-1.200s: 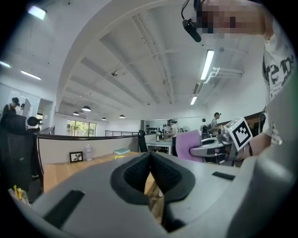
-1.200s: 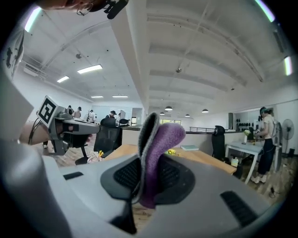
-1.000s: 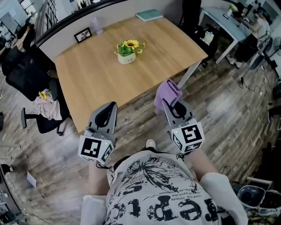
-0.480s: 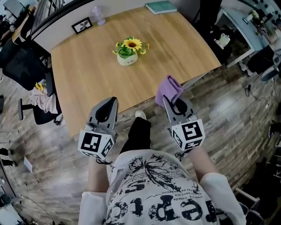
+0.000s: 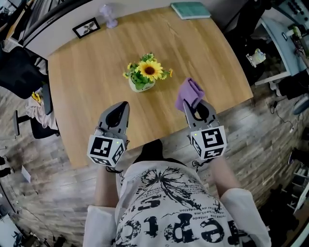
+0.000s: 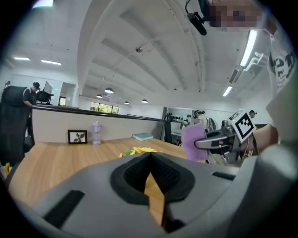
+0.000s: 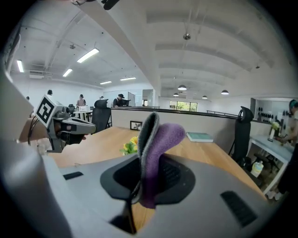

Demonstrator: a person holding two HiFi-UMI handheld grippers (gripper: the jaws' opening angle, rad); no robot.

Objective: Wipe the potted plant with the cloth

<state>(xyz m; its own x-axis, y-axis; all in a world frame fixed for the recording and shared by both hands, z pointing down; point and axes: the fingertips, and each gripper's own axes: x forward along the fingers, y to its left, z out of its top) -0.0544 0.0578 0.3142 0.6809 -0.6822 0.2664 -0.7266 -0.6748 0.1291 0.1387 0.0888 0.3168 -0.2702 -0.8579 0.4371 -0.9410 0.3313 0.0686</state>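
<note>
The potted plant (image 5: 144,73), a sunflower with small yellow blooms in a white pot, stands mid-table; it also shows as yellow petals in the left gripper view (image 6: 138,150) and beyond the cloth in the right gripper view (image 7: 130,146). My right gripper (image 5: 192,103) is shut on a folded purple cloth (image 5: 189,92), which sticks up between the jaws (image 7: 156,153), to the right of the plant and nearer the table's front edge. My left gripper (image 5: 120,107) is shut and empty, over the table in front of the plant, slightly left.
The wooden table (image 5: 87,82) carries a framed picture (image 5: 87,27), a small lilac bottle (image 5: 107,16) and a teal book (image 5: 191,9) along its far edge. A black office chair (image 5: 26,82) stands at the table's left side. Another desk (image 5: 285,34) stands at the right.
Both grippers have moved forward from over the floor to over the table's near part, closer to the plant. The cloth has stayed in the right gripper.
</note>
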